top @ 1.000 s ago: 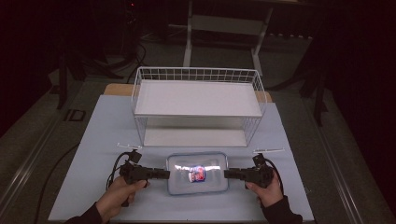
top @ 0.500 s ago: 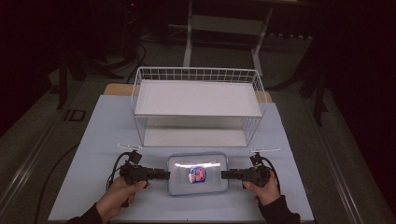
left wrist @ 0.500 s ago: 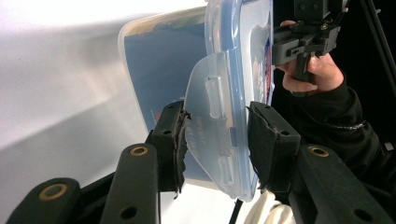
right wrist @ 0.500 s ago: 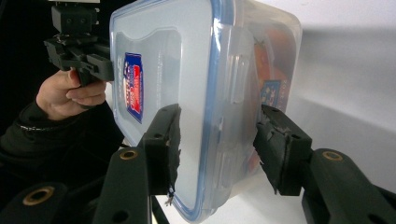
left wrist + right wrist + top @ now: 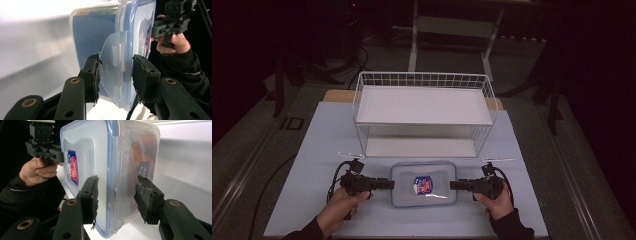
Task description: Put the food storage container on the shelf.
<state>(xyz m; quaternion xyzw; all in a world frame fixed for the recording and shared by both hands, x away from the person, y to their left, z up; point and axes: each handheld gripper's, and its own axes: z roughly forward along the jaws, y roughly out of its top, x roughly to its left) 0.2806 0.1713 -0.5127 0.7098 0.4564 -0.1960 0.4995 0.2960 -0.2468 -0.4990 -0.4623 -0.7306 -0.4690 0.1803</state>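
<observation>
A clear plastic container [image 5: 412, 172] with a blue-rimmed lid and a red and blue label lies flat on the table before the wire rack. My left gripper [image 5: 391, 184] is at its left end. In the left gripper view the left gripper [image 5: 116, 60] is shut on the container [image 5: 95, 32], one pad pressing the flared latch flap [image 5: 112, 52]. My right gripper [image 5: 453, 185] is at the right end. In the right gripper view the right gripper [image 5: 117, 181] straddles the container [image 5: 85, 142]. Its jaws have just been closing, with a gap left on the lid side.
A white wire rack [image 5: 424, 105] with a flat upper shelf stands just behind the container on the pale blue table [image 5: 322, 150]. Two thin white strips [image 5: 349, 155] lie near its front feet. Cables trail from both grippers. The floor around is dark.
</observation>
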